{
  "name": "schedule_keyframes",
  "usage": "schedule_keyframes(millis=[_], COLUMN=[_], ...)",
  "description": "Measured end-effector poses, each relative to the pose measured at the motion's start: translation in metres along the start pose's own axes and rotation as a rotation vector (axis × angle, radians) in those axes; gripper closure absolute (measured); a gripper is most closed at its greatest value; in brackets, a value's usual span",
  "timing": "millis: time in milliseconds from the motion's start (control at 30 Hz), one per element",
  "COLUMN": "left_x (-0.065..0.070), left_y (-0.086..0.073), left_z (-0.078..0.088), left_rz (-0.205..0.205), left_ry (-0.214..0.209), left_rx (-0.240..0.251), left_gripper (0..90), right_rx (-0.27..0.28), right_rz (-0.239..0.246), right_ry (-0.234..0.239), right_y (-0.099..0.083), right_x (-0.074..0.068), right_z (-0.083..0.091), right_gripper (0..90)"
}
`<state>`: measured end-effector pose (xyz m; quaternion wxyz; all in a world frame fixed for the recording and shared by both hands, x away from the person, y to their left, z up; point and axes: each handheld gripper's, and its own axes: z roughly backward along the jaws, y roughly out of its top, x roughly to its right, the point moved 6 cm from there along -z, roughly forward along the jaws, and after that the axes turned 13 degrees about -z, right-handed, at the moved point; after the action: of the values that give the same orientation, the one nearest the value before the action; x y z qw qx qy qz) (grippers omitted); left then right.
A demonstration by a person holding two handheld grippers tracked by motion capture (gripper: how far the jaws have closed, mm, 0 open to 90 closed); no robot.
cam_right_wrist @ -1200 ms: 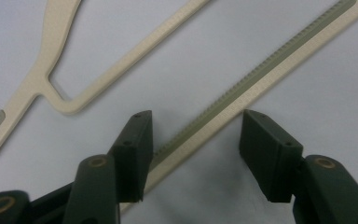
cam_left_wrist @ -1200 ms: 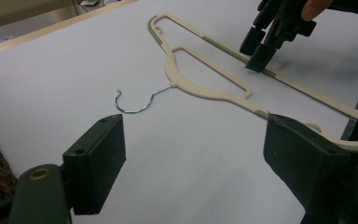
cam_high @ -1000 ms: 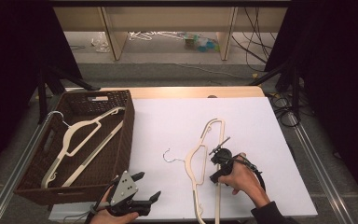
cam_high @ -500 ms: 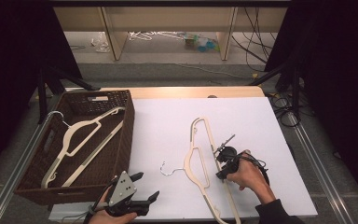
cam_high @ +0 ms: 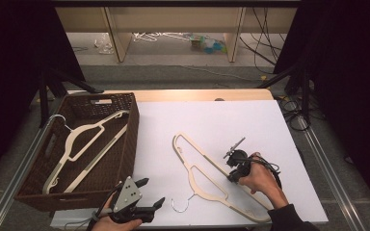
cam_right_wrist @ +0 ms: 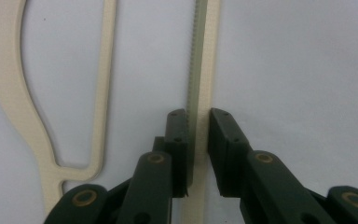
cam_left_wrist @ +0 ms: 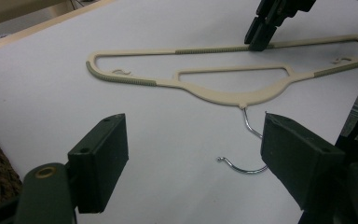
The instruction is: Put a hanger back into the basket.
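1. High view: the hanger (cam_high: 207, 180) lies flat on the white sheet (cam_high: 212, 125), right of the basket (cam_high: 127, 144). A second ago its long bar ran nearly straight toward the person; now it lies slantwise, one end up and left, the other down by the right sleeve, its hook (cam_high: 180, 206) toward the near edge. The right gripper (cam_high: 237, 169) sits on the straight bar, so it appears to have swung the hanger round while closing. The left gripper (cam_high: 149, 195) hovers at the near edge by the basket's corner, holding nothing. A second hanger (cam_high: 84, 144) already lies in the basket.

2. Left gripper view: its jaws stand wide apart with only bare sheet between them. Beyond them lies the hanger (cam_left_wrist: 228, 70), its hook (cam_left_wrist: 244, 154) curling toward the camera. The right gripper (cam_left_wrist: 261, 35) comes down on the far bar.

3. Right gripper view: the jaws have just been closing and now bracket the ribbed bar (cam_right_wrist: 200, 70), almost shut. The left pad lies against it; whether the right pad presses yet is hard to tell.

4. Meaning: the grip looks nearly made. The next step is likely lifting the hanger to the basket; a hold on one thin bar may let it pivot.
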<state>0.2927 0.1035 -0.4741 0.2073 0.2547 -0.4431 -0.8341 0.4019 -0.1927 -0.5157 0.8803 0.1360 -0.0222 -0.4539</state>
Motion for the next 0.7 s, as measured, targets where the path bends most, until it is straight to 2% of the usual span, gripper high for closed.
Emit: schedule_keyframes(millis=[67, 133, 200, 233, 267, 300, 367, 400, 433, 533, 567, 667, 700], left_x=[0.000, -0.001, 0.000, -0.002, -0.003, 0.000, -0.002, -0.002, -0.003, -0.002, -0.004, -0.003, -0.002], left_y=[0.001, 0.000, 0.000, 0.001, 0.001, 0.000, 0.001, 0.001, 0.001, 0.000, 0.001, 0.000, 0.001], left_z=[0.000, 0.000, 0.000, 0.000, 0.000, 0.000, 0.000, 0.000, 0.000, 0.001, 0.001, 0.002, 0.001], left_rz=[0.008, -0.006, 0.012, 0.001, -0.012, 0.018, 0.011, 0.013, -0.005, 0.009, -0.010, -0.005, 0.023], left_ry=[0.005, 0.004, 0.006, 0.007, 0.007, -0.001, 0.005, 0.007, 0.006, 0.006, 0.009, 0.008, 0.005], left_rx=[0.005, 0.004, 0.003, 0.007, 0.005, 0.004, 0.005, 0.008, 0.006, 0.004, 0.008, 0.005, 0.014], left_gripper=[23.0, 23.0, 23.0, 23.0, 23.0, 23.0, 22.9, 23.0, 23.0, 22.9, 22.9, 22.9, 22.8], right_rx=[-0.001, 0.004, 0.012, 0.018, 0.030, 0.051, 0.087, 0.102, 0.115, 0.131, 0.128, 0.118, 0.109], right_rz=[0.004, 0.009, 0.014, 0.019, 0.012, 0.001, 0.009, 0.009, 0.012, 0.032, 0.030, 0.040, 0.050], right_ry=[-0.003, -0.008, -0.015, -0.023, -0.023, -0.016, 0.031, 0.031, 0.038, 0.060, 0.066, 0.071, 0.075], right_y=[0.000, 0.000, -0.001, -0.001, -0.003, -0.003, -0.005, -0.006, -0.009, -0.019, -0.023, -0.035, -0.039], right_x=[-0.001, -0.001, -0.002, -0.003, -0.004, -0.005, -0.010, -0.012, -0.015, -0.027, -0.030, -0.038, -0.041], right_z=[0.000, 0.000, 0.001, 0.001, 0.003, 0.004, 0.012, 0.015, 0.019, 0.027, 0.029, 0.031, 0.030], right_gripper=[77.9, 77.8, 77.3, 75.4, 68.1, 66.8, 64.3, 62.2, 59.2, 52.3, 50.0, 42.7, 42.4])
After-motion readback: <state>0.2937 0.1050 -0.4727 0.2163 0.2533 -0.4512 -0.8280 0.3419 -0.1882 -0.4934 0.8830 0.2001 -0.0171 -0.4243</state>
